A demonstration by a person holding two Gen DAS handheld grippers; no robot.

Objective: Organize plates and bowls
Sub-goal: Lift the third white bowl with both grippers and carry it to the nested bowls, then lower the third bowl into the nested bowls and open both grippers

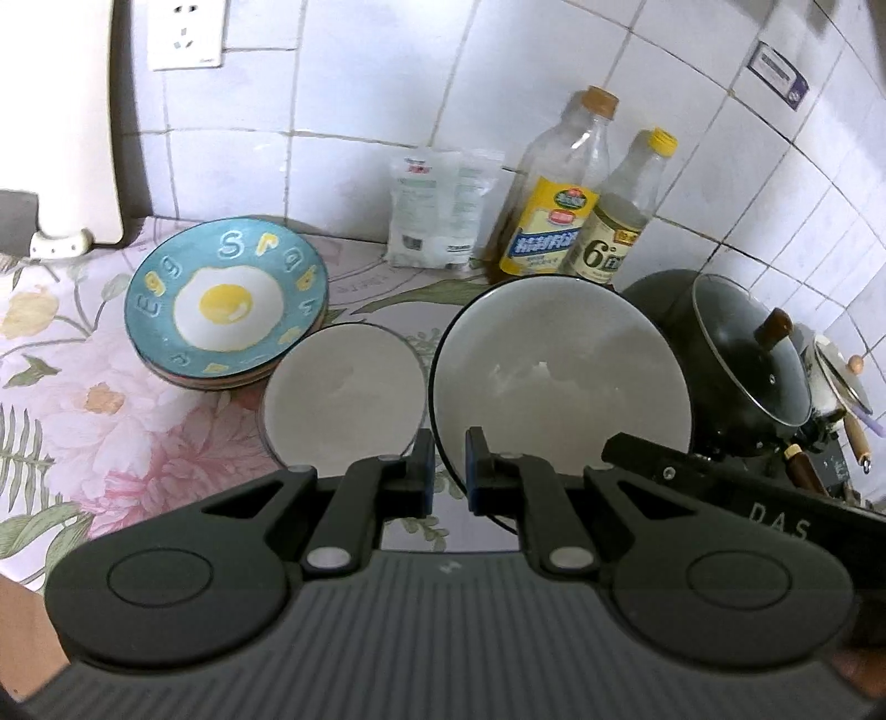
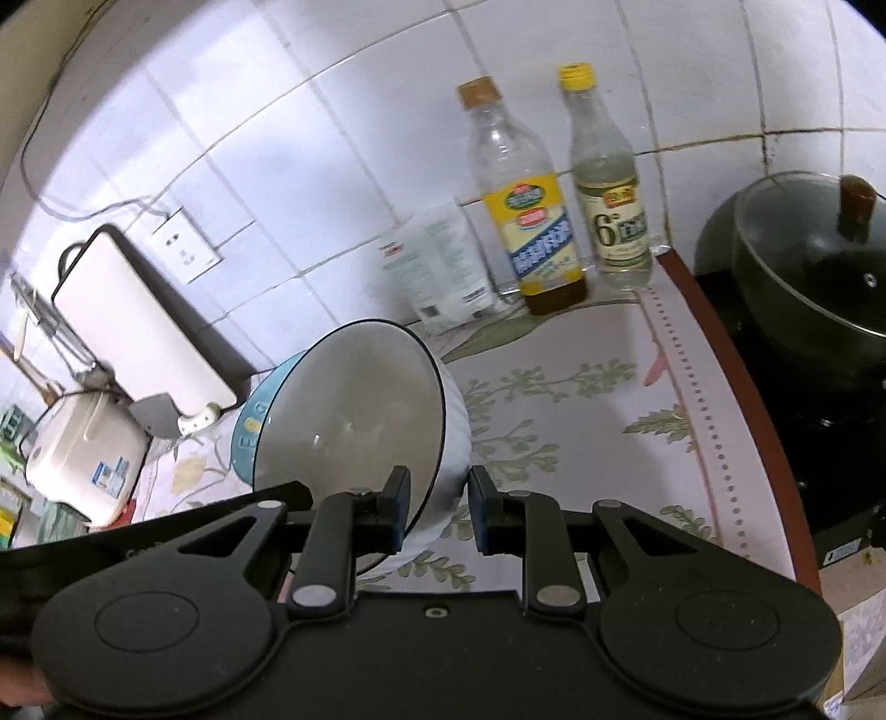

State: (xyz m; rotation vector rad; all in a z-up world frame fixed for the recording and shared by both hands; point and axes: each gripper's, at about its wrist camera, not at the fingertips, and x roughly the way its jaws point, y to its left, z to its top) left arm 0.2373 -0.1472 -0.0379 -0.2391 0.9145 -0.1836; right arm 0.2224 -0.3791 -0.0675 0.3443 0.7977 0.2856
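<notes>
Surroundings: Ahead of the left tongs (image 1: 449,476), against the tiled wall, stand an oil bottle (image 1: 554,221), a vinegar bottle (image 1: 620,221) and a white pouch (image 1: 437,210). A white board (image 1: 83,111) leans at the far left. A wall socket (image 1: 185,33) is above it.
In the way: A small bowl (image 1: 340,399) sits on the floral tablecloth (image 1: 83,399) just left of the left tongs' fingers. A dark pot (image 1: 736,354) stands just beyond the large bowl (image 1: 559,376), to the right.
Containers: The oil bottle holds a low band of amber liquid, and the vinegar bottle holds clear liquid. Both bowls show only their glazed grey insides. The pot wears a glass lid, and its contents cannot be told. An egg-painted blue plate (image 1: 221,299) tops a stack ahead and to the left.
Left tongs: The jaws are almost together. The large bowl's dark rim runs through the narrow gap, and they appear clamped on it.
Right tongs (image 2: 440,507): They are clamped on the same bowl's wall, with one finger inside the rim and one against the ribbed white outside.
Task's thing: The large bowl hangs tilted between the two tongs, just in front of the plate stack in the right wrist view.
</notes>
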